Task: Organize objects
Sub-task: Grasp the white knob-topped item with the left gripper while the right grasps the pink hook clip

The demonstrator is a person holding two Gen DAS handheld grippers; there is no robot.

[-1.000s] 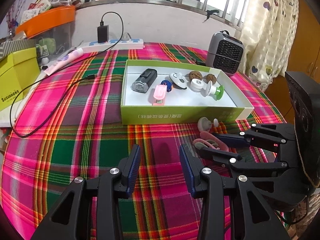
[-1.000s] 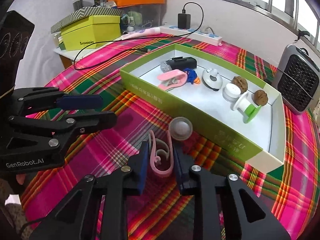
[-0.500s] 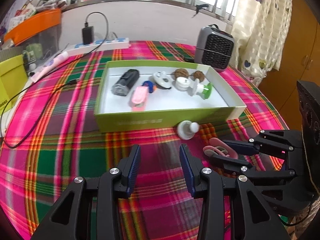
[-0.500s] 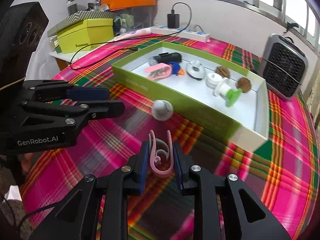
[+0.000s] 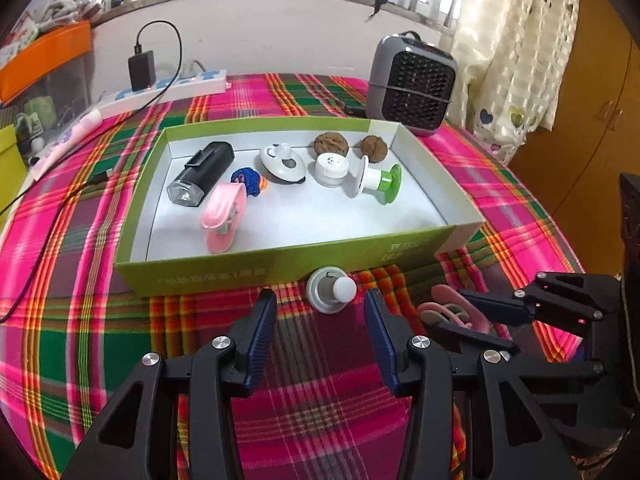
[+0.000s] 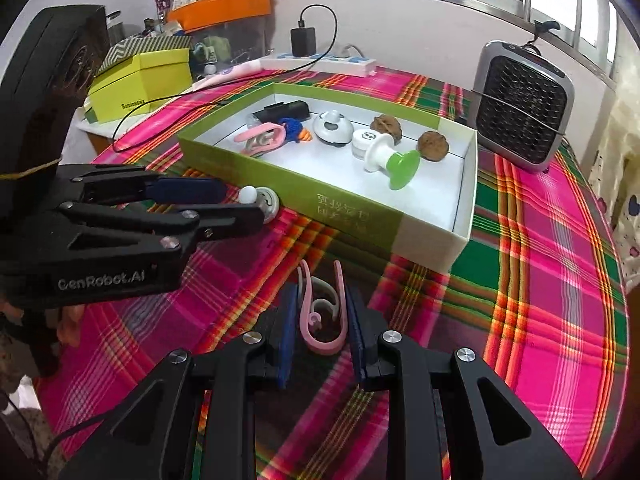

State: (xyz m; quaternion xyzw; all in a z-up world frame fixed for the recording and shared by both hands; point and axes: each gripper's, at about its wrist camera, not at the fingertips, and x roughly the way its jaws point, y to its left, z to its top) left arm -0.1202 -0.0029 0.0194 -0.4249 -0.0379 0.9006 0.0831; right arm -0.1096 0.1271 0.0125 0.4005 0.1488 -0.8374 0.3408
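Note:
A shallow green box point(image 5: 240, 270) point(image 6: 320, 196) on the plaid cloth holds a black flashlight point(image 5: 202, 174), a pink clip point(image 5: 224, 216), a blue knitted piece, a white round gadget, a white cap, a white and green spool point(image 5: 376, 180) and two walnuts. A white knobbed disc point(image 5: 331, 294) point(image 6: 264, 202) lies on the cloth against the box's front wall. My left gripper point(image 5: 318, 302) point(image 6: 240, 204) has the disc at its fingertips; its jaws are opening and do not press on the disc. My right gripper point(image 6: 322, 296) point(image 5: 480, 314) is shut on a second pink clip point(image 6: 320, 312) point(image 5: 444, 302), just above the cloth.
A grey fan heater point(image 5: 412, 88) stands behind the box's right end. A power strip point(image 5: 168, 88) with a black charger and a trailing cable lies at the back left, beside a yellow box point(image 6: 140, 84) and an orange bin point(image 6: 224, 6). A curtain and a wooden cupboard stand to the right.
Both grippers have moved to the right along the box's front. The white disc now sits at the left gripper's tips, and the left jaws have widened. The right gripper still holds the pink clip.

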